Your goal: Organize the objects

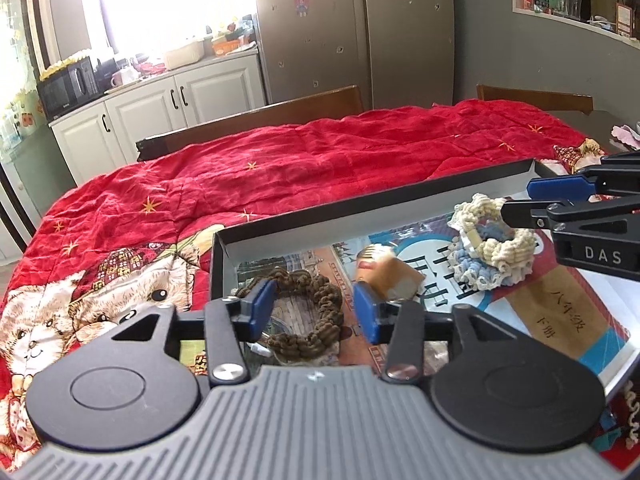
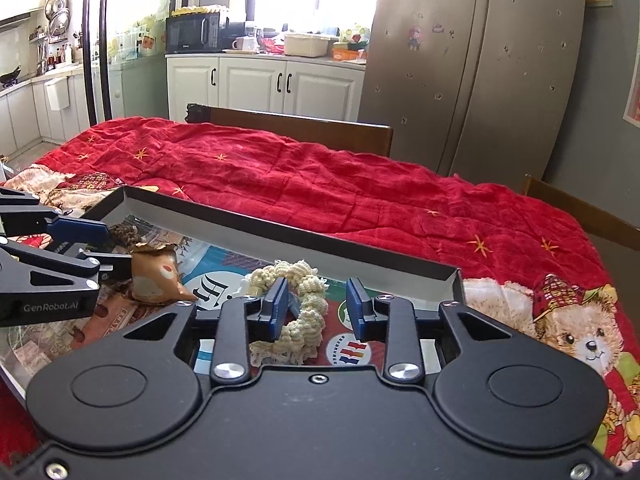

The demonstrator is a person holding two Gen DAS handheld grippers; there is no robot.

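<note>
A shallow black tray (image 1: pixel 224 256) with pale inner walls sits on a crumpled red quilt (image 1: pixel 280 168) printed with gold stars and teddy bears; whether a bed or a bench lies under the quilt cannot be told. Glossy books and printed sheets line the tray floor.

The left tool (image 1: pixel 314 310) stands with its blue pads wide apart, pressing on nothing. Between them and just ahead lies a brown scrunchie (image 1: pixel 312 320), a ring of knobbly, ruffled cord. Just beyond the right pad is a crinkled brown snack packet (image 1: pixel 390 276), blurred here, so its print is unreadable.

The right tool (image 2: pixel 318 308) is parted about halfway, and its pads are also free. A cream scrunchie (image 2: pixel 298 320) of coarse looped yarn lies between them, close against the left pad, though contact is not certain.

The left wrist view alone shows that this cream ring has a blue-grey ruffled layer and lace edging (image 1: pixel 490 246). It sees the right tool from the side, with the tips at the ring's far edge. The right wrist view alone shows the packet's shiny foil and twisted top (image 2: pixel 156 276), lying beside the left tool's tips.
</note>
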